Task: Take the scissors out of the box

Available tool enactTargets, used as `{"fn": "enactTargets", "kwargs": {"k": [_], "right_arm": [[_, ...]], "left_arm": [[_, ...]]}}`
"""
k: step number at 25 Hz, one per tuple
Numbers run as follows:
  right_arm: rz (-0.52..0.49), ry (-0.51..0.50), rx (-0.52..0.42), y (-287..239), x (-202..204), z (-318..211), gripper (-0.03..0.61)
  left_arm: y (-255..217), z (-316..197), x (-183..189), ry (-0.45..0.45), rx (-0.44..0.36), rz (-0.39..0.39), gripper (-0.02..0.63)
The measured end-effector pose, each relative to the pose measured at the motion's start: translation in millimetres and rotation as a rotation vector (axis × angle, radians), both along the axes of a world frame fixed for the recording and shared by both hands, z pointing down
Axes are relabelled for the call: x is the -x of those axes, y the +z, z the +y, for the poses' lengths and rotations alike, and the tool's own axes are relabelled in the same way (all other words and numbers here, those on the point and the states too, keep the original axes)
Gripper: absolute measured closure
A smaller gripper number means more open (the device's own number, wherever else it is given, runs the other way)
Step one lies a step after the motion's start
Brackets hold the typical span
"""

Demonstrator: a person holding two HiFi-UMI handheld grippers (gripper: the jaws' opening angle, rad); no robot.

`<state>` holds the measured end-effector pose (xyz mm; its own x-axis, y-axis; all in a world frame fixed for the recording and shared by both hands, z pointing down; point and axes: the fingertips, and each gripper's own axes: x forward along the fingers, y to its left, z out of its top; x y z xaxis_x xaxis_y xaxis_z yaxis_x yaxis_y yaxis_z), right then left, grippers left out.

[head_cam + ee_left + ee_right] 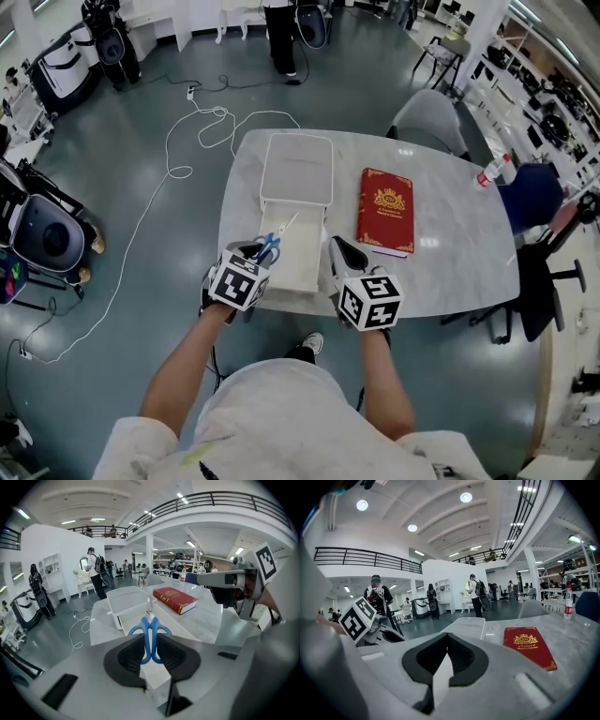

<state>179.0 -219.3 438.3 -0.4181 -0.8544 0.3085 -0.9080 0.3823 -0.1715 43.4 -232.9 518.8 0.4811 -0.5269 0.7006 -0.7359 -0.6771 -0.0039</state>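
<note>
My left gripper [262, 249] [150, 638] is shut on the blue handles of the scissors [272, 244] [150, 632]. Their blades point away from me, over the near left part of the open white box [302, 265] [125, 601] [469, 626]. The box's lid [296, 169] lies flat behind it. My right gripper [339, 249] [447, 638] hovers just right of the box at the table's front edge. Its jaws are shut, with nothing between them.
A red book [385, 210] [174, 599] [529, 646] lies right of the box on the marble table [459, 234]. A water bottle [494, 172] stands at the table's far right edge. A grey chair [431, 122] sits behind it. A white cable [202, 131] trails over the floor.
</note>
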Motion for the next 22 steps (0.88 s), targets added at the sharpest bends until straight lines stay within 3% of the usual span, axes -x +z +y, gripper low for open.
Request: {"fn": "enactTargets", "kwargs": {"k": [22], "right_arm": [[0.038, 0.077, -0.086, -35.9, 31.8, 64.8, 0.574]], "left_arm": [[-66.8, 44.8, 102.6, -0.172, -0.185, 0.205, 0.537]]}}
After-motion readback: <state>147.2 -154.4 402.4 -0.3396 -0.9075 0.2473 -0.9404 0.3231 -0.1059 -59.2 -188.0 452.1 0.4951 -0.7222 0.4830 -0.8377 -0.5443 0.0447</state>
